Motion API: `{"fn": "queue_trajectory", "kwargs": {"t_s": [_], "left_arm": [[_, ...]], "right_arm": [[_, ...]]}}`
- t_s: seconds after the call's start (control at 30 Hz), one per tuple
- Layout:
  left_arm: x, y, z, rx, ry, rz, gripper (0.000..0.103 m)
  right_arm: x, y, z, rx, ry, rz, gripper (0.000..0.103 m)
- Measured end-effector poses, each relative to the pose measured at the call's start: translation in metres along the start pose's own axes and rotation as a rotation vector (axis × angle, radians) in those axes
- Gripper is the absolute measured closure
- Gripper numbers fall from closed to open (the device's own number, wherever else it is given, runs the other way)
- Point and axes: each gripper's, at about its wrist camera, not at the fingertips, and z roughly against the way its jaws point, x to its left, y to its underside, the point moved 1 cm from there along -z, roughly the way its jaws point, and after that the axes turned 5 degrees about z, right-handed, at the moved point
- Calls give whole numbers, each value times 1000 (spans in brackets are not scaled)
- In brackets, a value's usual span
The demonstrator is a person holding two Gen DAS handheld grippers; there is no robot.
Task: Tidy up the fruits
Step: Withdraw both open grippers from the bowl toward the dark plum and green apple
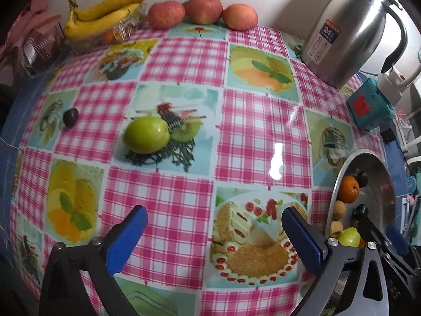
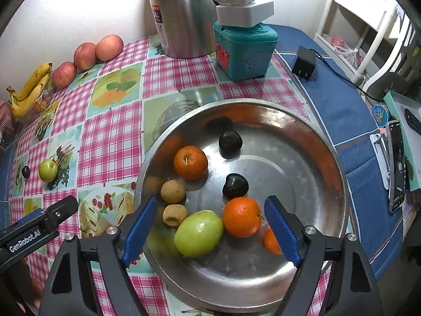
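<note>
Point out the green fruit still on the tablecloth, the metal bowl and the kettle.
Green fruit (image 1: 146, 134), left wrist view, middle of its skin.
Metal bowl (image 2: 297, 158), right wrist view, bare inner floor.
Kettle (image 1: 350, 31), left wrist view, steel body.

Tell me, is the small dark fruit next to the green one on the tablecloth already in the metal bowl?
No, that dark fruit lies on the tablecloth beside the green fruit, well away from the metal bowl.
</note>
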Motion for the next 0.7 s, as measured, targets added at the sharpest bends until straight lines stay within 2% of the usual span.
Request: {"fn": "queue_trajectory", "kwargs": {"t_s": [0.07,0.1,0.43,0.7], "left_arm": [[2,0,0,-8,-7,3,0],[3,-1,0,-7,-8,5,0],[-2,-2,4,-15,-19,-35,0],[-5,-3,13,-56,-26,-82,0]], "right_arm": [[-1,0,1,-10,0,-3,5],[-1,0,1,-13,-3,-6,4],[-2,1,1,-23,-8,-24,3],[3,2,4,-40,-29,-15,3]]}}
